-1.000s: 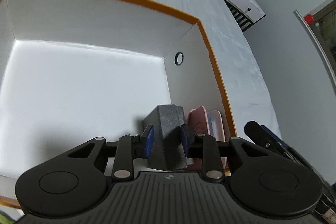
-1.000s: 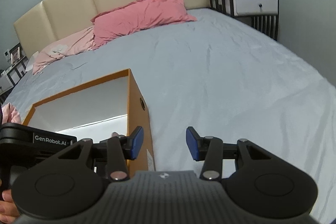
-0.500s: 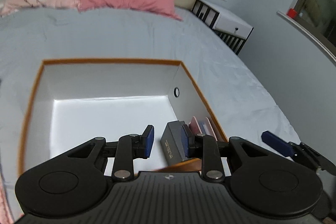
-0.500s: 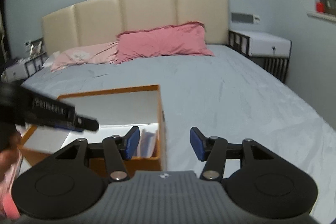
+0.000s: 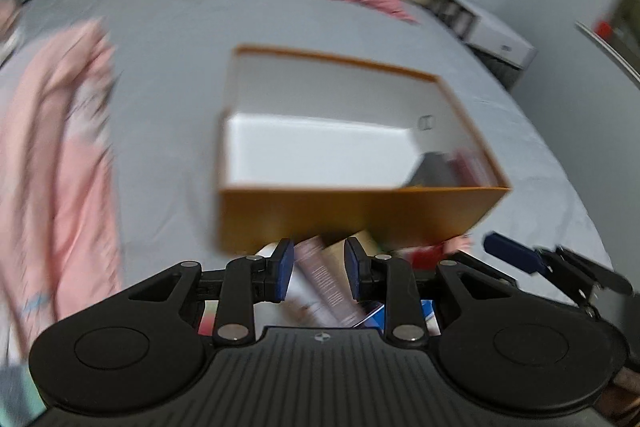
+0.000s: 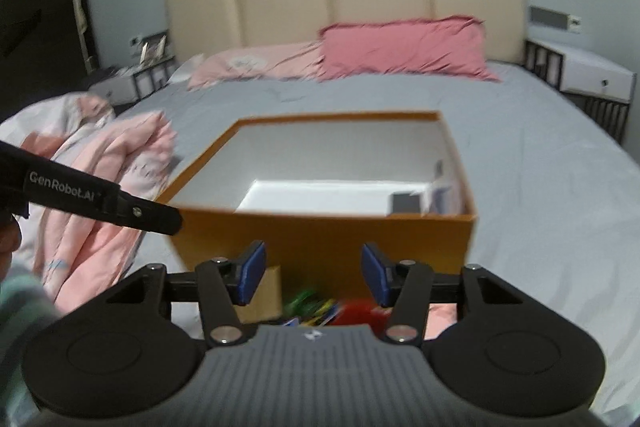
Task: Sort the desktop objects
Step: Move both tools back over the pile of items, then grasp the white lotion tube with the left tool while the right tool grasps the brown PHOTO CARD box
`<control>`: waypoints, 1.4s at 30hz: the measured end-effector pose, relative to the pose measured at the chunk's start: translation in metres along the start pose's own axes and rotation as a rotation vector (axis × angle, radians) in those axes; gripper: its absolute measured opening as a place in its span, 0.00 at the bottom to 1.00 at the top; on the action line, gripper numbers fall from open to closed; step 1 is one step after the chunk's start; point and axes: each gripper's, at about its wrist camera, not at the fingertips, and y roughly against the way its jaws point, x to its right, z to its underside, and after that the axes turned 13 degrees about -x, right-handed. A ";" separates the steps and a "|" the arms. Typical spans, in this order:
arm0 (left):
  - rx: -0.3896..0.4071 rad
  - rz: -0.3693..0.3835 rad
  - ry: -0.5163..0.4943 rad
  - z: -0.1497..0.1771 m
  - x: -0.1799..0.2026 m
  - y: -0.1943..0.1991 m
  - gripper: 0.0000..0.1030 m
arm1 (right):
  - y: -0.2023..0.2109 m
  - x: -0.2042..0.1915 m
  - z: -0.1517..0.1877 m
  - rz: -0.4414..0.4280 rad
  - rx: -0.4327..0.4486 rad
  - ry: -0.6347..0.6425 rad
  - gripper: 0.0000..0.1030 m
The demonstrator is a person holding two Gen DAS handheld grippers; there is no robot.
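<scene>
An orange box (image 5: 352,215) with a white inside stands on the grey bed; it also shows in the right wrist view (image 6: 320,231). A dark grey box (image 5: 434,171) and pink flat items stand in its right near corner. My left gripper (image 5: 318,269) is open and empty, pulled back in front of the box, above a pile of booklets (image 5: 324,279) and small packs. My right gripper (image 6: 314,275) is open and empty, above colourful small items (image 6: 320,307) by the box's near wall. The left view is blurred.
A pink blanket (image 5: 52,163) lies left of the box. Pink pillows (image 6: 404,47) and a cream headboard (image 6: 344,3) are at the far end. A white nightstand (image 6: 592,79) stands at the right. Bare grey sheet (image 6: 540,187) spreads right of the box.
My left gripper let go of the dark grey box inside the orange box and pulled back out of it. Both grippers have drawn back towards the pile in front of the box.
</scene>
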 end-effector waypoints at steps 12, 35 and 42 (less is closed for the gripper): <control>-0.095 0.051 0.097 0.021 -0.029 -0.039 0.30 | -0.026 -0.024 0.013 -0.050 -0.172 0.057 0.34; -0.169 0.059 0.126 0.018 -0.032 -0.061 0.30 | -0.070 -0.070 0.022 -0.019 -0.269 0.304 0.25; -0.167 0.057 0.135 0.018 -0.033 -0.061 0.30 | -0.076 -0.078 0.020 -0.005 -0.285 0.289 0.35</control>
